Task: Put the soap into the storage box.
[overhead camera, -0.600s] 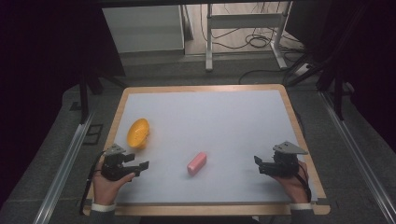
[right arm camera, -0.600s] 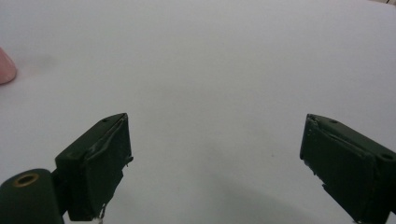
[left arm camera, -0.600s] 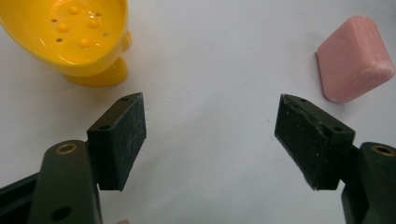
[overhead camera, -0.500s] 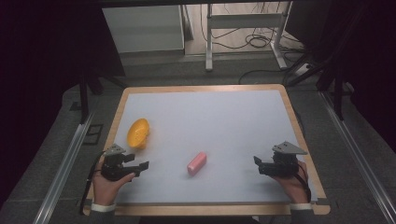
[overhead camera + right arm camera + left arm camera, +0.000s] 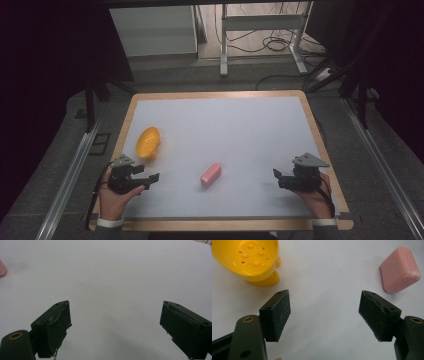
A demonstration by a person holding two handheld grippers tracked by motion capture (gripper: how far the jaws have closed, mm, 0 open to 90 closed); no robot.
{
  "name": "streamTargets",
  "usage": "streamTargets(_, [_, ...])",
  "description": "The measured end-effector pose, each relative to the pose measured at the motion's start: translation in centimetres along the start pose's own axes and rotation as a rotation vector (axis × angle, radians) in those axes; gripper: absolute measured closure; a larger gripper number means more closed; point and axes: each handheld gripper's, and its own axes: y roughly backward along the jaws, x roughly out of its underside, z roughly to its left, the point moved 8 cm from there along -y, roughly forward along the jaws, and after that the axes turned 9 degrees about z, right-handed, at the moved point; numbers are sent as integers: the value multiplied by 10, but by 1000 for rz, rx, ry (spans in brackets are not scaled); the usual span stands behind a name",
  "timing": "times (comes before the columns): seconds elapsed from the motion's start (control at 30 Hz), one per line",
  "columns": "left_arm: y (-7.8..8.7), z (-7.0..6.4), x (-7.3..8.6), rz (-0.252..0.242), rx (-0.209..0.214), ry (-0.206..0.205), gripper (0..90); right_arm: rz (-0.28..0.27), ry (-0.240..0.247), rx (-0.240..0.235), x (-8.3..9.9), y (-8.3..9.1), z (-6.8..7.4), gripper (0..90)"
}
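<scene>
Nothing we can see has shifted since the earlier frames: both grippers, the soap and the dish sit where they sat before.

From the high view we see our left gripper (image 5: 150, 179) low at the near-left part of the white table (image 5: 240, 130), held in our left hand (image 5: 117, 196), its jaws pointing right and spread with nothing between them. Just beyond it stands the yellow soap dish (image 5: 148, 142), near the table's left edge. The pink soap bar (image 5: 210, 174) lies flat on the table between the two grippers, nearer to the left one and apart from both. Our right gripper (image 5: 279, 179) sits at the near-right part of the table in our right hand (image 5: 314, 199), jaws pointing left towards the bar.

From the left gripper view we look along our two black jaws, wide apart over bare white surface. The soap dish (image 5: 253, 261) is ahead at upper left, tilted, with small bumps and holes in its hollow. The soap bar (image 5: 400, 270) lies at upper right, beyond the right-hand jaw and clear of it.

From the right gripper view our jaws stand wide apart as well, gripping nothing, with plain table beneath them. A pink edge of the soap bar (image 5: 2, 268) peeks in at the far left.
</scene>
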Motion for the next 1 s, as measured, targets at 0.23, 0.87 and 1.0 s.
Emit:
streamTargets(0.23, [4,-2,-2,1,1,9,264,-5,-4,-5,1,1,-2,94])
streamTargets(0.87, [9,-16,-18,31,3,6,254,-24,-3,-36,-2,5,-2,94])
streamTargets(1.0, [9,-21,-25,30,4,-10,241,-17,-12,-32,0,6,-4,94])
